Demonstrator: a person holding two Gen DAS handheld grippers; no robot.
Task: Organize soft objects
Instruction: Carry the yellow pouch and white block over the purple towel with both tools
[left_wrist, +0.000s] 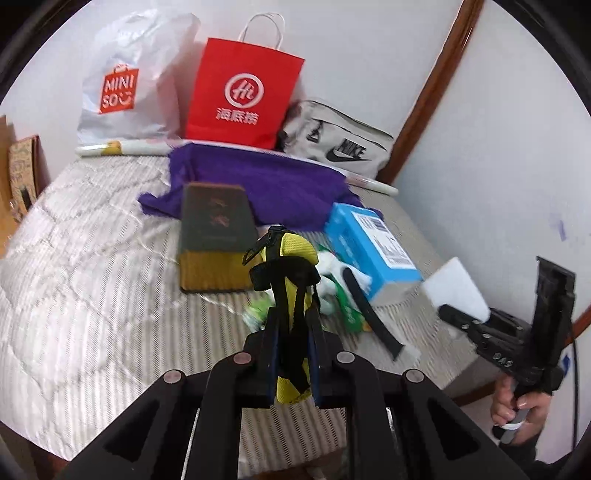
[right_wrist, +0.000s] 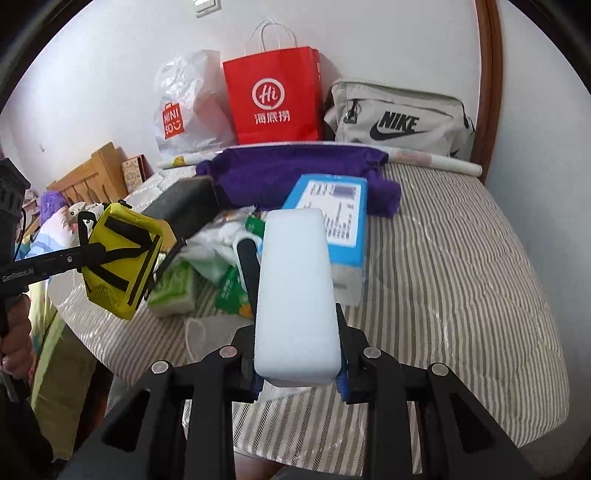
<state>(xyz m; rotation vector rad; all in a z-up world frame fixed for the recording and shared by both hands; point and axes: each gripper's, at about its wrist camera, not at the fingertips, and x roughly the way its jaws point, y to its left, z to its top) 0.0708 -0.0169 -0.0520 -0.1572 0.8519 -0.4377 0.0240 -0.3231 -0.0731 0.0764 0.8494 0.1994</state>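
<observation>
Left tongs (left_wrist: 291, 354) are clamping a yellow black-strapped fabric pouch (left_wrist: 291, 280), right tongs (right_wrist: 297, 354) squeezing a white foam block (right_wrist: 295, 291), which is possibly slipping.

A bed with a striped quilted mattress (right_wrist: 461, 258) stands against plain white walls (right_wrist: 110, 74). A dark wooden door frame (right_wrist: 489, 92) rises at right; a light wooden headboard (right_wrist: 92, 173) stands at left.

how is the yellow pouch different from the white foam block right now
The yellow pouch has black straps and a clip; the white foam block is plain. The left claw holds the pouch, the right claw the block. The block looks longer. Both are lifted above the bed.
</observation>
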